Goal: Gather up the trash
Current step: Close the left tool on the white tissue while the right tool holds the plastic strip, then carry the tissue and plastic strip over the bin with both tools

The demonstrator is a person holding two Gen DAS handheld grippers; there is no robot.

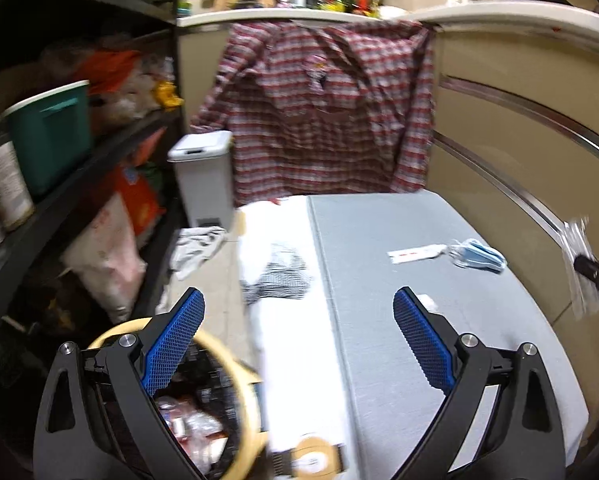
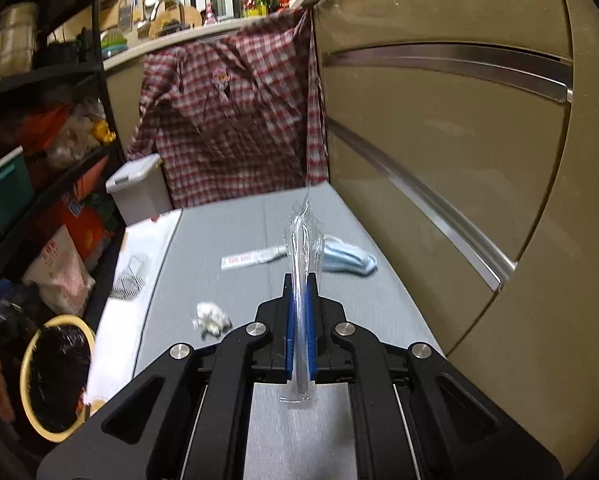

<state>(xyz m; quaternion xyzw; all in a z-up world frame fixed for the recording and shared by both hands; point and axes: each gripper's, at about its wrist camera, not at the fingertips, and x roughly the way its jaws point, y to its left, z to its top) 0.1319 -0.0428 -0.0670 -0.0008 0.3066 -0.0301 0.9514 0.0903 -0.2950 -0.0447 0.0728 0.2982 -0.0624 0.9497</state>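
Here the right claw (image 2: 298,320) has its blue pads pressed flat together on a clear plastic wrapper (image 2: 302,248), a thin crinkly film that stands up limp from the jaws and hangs out below them as well; from the left wrist view the same film shows at the right edge, clear of the bench (image 1: 419,320). Carrying it well probably means keeping the pinch firm, since such slick film could slide out, and moving it across to the round bin (image 2: 57,376) low on the left, whose pale rim circles a dark liner already holding crumpled scraps, before letting go above the opening rather than near its edge. The left claw (image 1: 297,338) hangs empty with its textured blue pads spread wide, one over the bin and one over the bench, so it looks free to take the next piece. The bench wears a smooth grey cover, with a white cloth (image 1: 287,320) draped over its left side. On it a small crumpled white wad (image 2: 213,317) lies nearest, soft and ragged; farther on sit a flat white paper strip with red print (image 2: 251,261) and, touching its end, a folded pale blue face mask (image 2: 349,260). Beyond the bench a red checked shirt (image 2: 227,120) hangs from a ledge, a pale lidded bin (image 2: 137,190) stands beside it, and dark shelving (image 2: 59,184) packed with bags runs along the left.
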